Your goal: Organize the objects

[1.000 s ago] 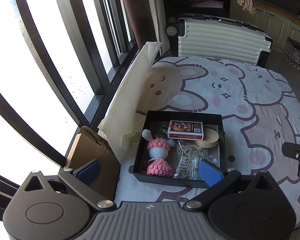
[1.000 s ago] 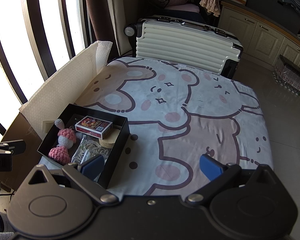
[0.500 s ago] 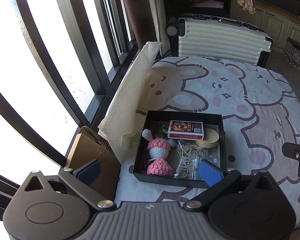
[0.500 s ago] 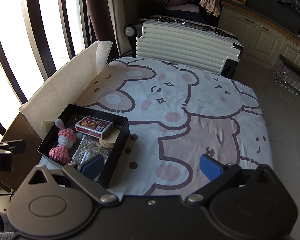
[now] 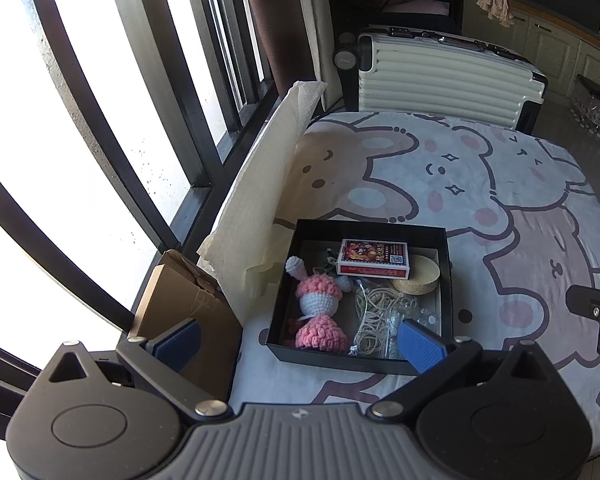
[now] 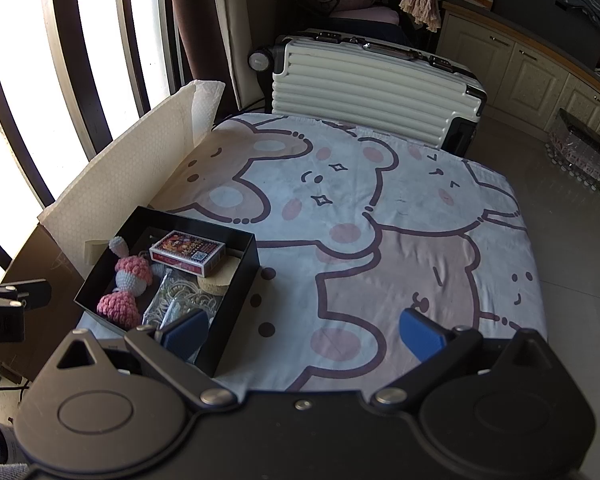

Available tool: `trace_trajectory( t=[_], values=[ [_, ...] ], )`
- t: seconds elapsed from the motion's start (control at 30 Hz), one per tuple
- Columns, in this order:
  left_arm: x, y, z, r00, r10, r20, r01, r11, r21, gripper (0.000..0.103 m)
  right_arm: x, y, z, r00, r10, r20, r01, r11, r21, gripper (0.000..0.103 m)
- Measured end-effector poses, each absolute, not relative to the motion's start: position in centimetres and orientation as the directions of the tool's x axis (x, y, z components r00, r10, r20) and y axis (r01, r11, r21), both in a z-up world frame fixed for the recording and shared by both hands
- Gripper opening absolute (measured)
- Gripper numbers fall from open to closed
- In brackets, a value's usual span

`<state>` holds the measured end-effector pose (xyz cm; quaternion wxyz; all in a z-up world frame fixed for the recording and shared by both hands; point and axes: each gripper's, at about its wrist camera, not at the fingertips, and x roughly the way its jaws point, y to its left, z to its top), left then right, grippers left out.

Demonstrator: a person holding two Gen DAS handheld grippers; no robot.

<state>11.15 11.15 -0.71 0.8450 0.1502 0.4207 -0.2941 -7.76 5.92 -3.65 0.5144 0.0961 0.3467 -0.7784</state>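
A black open box (image 5: 446, 272) (image 6: 242, 288) sits on the cartoon-print cloth at the table's near left. In it lie a pink and white crochet doll (image 5: 319, 308) (image 6: 129, 286), a red card pack (image 5: 373, 259) (image 6: 188, 255), a round cork coaster (image 5: 418, 278), a tangle of rubber bands (image 5: 380, 312) and a clear plastic bag. My left gripper (image 5: 298, 344) is open and empty, held just before the box's near edge. My right gripper (image 6: 302, 330) is open and empty, to the right of the box above the cloth.
A white paper sheet (image 5: 256, 208) (image 6: 120, 176) stands along the table's left edge by the barred window. A brown cardboard box (image 5: 184, 312) sits at the near left. A white ribbed suitcase (image 5: 444, 76) (image 6: 372, 88) stands behind the table. Cabinets (image 6: 532, 76) line the right.
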Motion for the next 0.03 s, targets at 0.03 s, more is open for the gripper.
trace_trajectory(
  t=[0.03],
  values=[
    [11.15, 11.14, -0.74, 0.473, -0.37, -0.8, 0.623, 0.782, 0.006, 0.103, -7.79, 6.02, -3.73, -0.452, -0.734, -0.506, 0.868, -0.23, -0.441, 0.103]
  ],
)
